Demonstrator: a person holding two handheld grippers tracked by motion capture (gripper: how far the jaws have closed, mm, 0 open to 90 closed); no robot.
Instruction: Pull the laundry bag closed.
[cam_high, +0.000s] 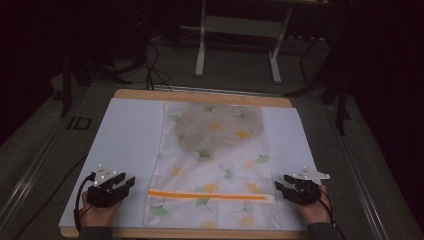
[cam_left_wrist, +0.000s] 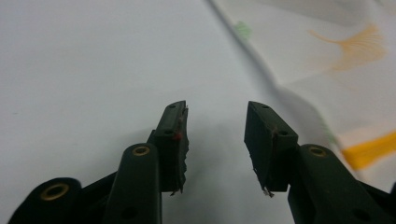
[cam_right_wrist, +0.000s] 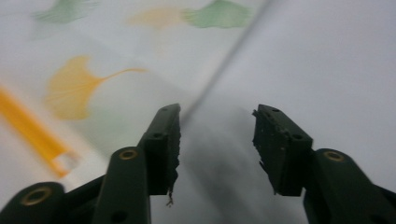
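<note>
Both tools — left tool (cam_high: 131, 181) and right tool (cam_high: 278, 183) — rest released either side of the leaf-print bag (cam_high: 212, 165) lying flat mid-bench (cam_high: 130, 130); nothing gripped, likely next comes its orange zipper (cam_high: 210, 195).

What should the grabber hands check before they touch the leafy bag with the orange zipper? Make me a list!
1. Left gripper open and empty: ok, its jaws stand apart over the white sheet.
2. Right gripper open and empty: ok, jaws apart, nothing between them.
3. Leafy bag lying flat between the two grippers: ok, neither gripper touches it.
4. Orange zipper closed: looks shut along its length, with what may be its pull at the right end, but cannot tell for sure.
5. What the darker round patch inside the bag's far half is: cannot tell.
6. Room beside the bag for each gripper: ok, bare sheet on both sides.
</note>
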